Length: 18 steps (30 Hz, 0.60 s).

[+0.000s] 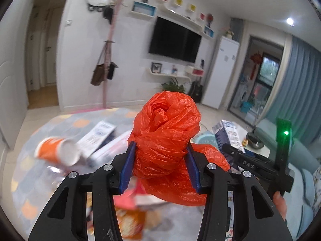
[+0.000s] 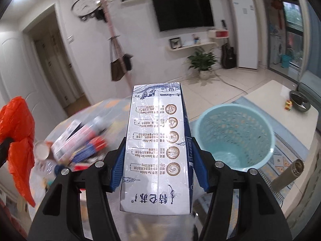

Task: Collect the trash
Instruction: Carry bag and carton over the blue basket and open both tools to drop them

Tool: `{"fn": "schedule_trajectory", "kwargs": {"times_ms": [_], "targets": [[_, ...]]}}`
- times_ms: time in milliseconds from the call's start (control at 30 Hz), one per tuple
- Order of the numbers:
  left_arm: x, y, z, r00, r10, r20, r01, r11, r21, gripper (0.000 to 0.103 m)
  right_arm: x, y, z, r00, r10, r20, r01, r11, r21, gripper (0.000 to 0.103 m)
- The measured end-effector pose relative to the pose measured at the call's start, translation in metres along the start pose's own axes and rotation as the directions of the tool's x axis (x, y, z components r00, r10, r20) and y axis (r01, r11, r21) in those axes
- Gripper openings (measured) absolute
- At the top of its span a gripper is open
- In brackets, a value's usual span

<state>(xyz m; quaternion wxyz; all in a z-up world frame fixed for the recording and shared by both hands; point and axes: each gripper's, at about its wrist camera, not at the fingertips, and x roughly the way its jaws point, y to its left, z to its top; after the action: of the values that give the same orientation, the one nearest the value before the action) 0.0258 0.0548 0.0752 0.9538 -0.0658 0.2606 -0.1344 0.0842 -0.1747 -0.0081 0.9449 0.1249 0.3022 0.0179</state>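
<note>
A crumpled orange plastic bag [image 1: 166, 120] is pinched between the blue pads of my left gripper [image 1: 160, 144], which is shut on it and holds it above the table. My right gripper [image 2: 158, 140] is shut on a white and blue milk carton [image 2: 158, 120], gripped by its long sides and lifted. A light blue perforated bin [image 2: 236, 136] stands just right of the carton, lower down, with nothing visible inside. In the right wrist view the orange bag [image 2: 18, 124] hangs at the far left. The left wrist view shows the carton [image 1: 226, 132] at the right.
More trash lies on the round table [image 1: 30, 140]: an orange paper cup [image 1: 54, 152], flat boxes [image 1: 98, 138] and wrappers, all blurred. A metal flask [image 2: 286, 174] lies right of the bin. A white coffee table [image 2: 270, 94] with a dark bowl [image 2: 300, 100] is beyond.
</note>
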Motion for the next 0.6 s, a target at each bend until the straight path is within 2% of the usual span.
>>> {"fn": "schedule_trajectory", "kwargs": {"times_ms": [300,467,600], "targets": [[0.119,-0.093,0.032,0.990,-0.099,-0.103,0.105,0.993,0.060,0.045,0.029,-0.109,0.022,0.992,-0.126,-0.008,0.126,0.978,0.168,0.056],[0.181,-0.126,0.028,0.978,-0.122,-0.171,0.135,0.989,0.067,0.045,0.061,-0.157,0.016,0.984,-0.162,-0.072,0.175,0.956,0.237,0.056],[0.230,-0.146,0.014,0.965,-0.104,-0.240,0.130,0.987,0.093,0.045,0.090,-0.182,0.004,0.972,-0.187,-0.145,0.219,0.941,0.257,0.056]]}}
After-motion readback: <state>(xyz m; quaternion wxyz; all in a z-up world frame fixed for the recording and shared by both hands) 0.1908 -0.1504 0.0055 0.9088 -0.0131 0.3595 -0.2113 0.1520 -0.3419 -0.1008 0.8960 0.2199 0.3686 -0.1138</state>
